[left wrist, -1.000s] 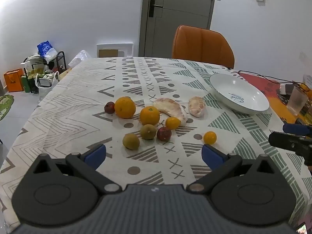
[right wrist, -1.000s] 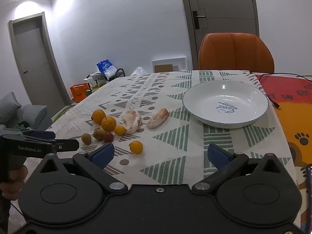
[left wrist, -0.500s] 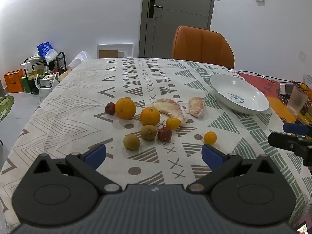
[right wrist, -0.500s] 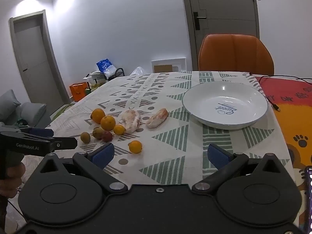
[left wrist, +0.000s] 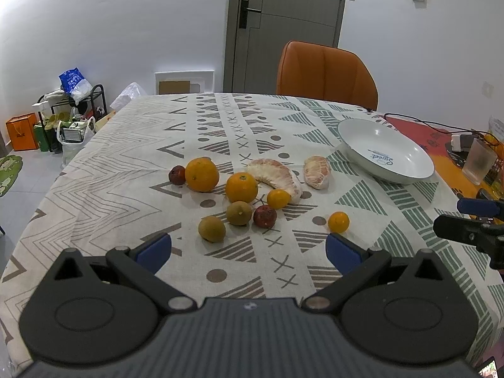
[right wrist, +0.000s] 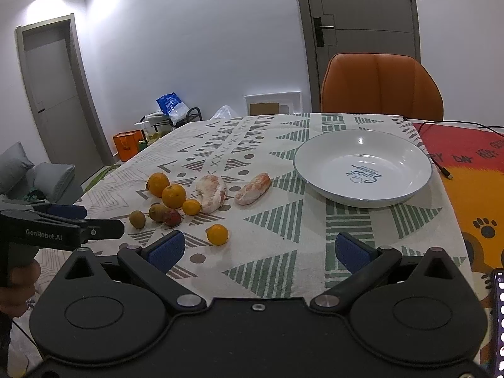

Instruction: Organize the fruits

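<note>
fruits [left wrist: 242,192] left of plate [left wrist: 386,170], on table [left wrist: 110,182]

Your left gripper [left wrist: 249,249]: jaws spread wide, blue pads [left wrist: 154,248] empty, held low over the near edge of the table [left wrist: 126,170], level and pointing toward its far end. Your left hand [right wrist: 19,283]: wrapped round that gripper's handle, off the table's left near corner.

Your right gripper [right wrist: 258,250]: jaws likewise wide apart, nothing between the pads [right wrist: 351,252], held above the table's near edge, to the right of the left gripper and apart from it.
</note>
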The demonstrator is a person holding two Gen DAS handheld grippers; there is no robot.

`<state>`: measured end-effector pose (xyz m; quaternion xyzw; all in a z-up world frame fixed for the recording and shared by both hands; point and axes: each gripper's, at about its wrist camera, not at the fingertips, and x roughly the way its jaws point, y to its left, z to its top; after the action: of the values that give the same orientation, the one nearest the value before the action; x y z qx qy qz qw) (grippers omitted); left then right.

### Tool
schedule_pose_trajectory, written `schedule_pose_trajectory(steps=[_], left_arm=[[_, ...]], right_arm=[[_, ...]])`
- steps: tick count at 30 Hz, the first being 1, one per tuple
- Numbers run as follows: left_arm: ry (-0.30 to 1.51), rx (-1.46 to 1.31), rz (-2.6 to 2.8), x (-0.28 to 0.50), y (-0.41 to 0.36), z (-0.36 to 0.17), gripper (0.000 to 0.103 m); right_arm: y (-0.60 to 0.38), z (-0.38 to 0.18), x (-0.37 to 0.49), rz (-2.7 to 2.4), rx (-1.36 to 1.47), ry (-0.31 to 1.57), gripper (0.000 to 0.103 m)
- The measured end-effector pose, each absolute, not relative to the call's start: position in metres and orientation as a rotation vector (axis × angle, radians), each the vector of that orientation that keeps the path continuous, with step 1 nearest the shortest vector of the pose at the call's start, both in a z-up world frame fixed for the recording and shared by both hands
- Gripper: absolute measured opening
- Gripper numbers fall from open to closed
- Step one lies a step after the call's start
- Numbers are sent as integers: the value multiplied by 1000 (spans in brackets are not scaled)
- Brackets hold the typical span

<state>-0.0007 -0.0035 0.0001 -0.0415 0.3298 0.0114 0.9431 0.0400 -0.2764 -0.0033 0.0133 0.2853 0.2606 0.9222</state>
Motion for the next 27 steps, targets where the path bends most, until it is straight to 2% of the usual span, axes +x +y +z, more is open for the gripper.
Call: schedule_pose_trajectory(steps=[27], left_arm=[[667,-81,24,-2,-3,1,103]], right_arm=[[-275,-4,40,551,25,593,103]])
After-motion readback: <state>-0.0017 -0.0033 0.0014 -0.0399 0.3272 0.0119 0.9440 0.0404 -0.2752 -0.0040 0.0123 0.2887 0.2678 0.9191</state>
